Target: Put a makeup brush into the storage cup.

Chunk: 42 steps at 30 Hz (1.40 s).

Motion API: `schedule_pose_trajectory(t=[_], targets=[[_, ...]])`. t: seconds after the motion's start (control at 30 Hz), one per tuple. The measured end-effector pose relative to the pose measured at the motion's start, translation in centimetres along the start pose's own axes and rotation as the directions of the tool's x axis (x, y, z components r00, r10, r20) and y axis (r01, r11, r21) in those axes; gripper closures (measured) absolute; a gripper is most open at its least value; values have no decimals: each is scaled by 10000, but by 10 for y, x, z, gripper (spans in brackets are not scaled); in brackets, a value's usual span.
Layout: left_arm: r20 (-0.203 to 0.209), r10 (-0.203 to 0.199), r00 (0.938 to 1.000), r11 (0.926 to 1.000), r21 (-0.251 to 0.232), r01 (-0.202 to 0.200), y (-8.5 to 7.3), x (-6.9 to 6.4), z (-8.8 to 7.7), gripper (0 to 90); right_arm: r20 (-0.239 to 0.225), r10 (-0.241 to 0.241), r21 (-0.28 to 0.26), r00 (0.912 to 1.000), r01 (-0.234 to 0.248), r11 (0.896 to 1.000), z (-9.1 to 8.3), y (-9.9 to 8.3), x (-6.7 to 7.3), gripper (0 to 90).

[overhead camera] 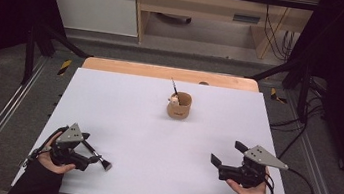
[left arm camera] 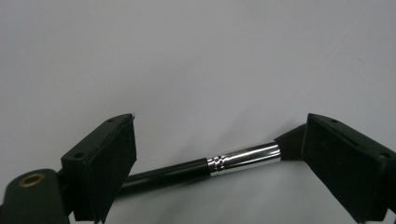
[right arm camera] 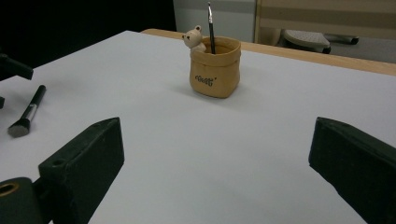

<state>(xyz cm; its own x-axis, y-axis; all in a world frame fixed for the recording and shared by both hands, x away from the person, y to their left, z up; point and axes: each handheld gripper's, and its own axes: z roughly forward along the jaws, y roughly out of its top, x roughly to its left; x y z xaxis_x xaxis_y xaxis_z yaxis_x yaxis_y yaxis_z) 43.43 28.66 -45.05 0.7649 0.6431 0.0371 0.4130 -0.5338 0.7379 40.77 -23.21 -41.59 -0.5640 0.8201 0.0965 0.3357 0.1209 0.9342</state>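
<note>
left gripper (overhead camera: 93,153) jaws wide around brush (left arm camera: 205,165) | right gripper (overhead camera: 225,153) jaws wide | holder (overhead camera: 179,105) far

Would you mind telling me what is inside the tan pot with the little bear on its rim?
A thin dark brush stands in the pot, its upper part rising above the rim beside the bear. The pot's wall hides the brush's lower end and anything else inside.

Tan bear pot (overhead camera: 179,105) holding thin brush (overhead camera: 174,85)
</note>
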Motion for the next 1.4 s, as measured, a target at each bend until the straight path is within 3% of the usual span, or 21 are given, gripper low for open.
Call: schedule_pose_trajectory(t=[0.97,1.4], targets=[[298,820,9962,9937,744,-840,-5,0,16,247,-20,-30,25,10000,30,10000,2,0,2,43],[446,896,9950,9909,963,-935,-7,0,20,315,7,-56,16,10000,56,10000,1,1,2,43]])
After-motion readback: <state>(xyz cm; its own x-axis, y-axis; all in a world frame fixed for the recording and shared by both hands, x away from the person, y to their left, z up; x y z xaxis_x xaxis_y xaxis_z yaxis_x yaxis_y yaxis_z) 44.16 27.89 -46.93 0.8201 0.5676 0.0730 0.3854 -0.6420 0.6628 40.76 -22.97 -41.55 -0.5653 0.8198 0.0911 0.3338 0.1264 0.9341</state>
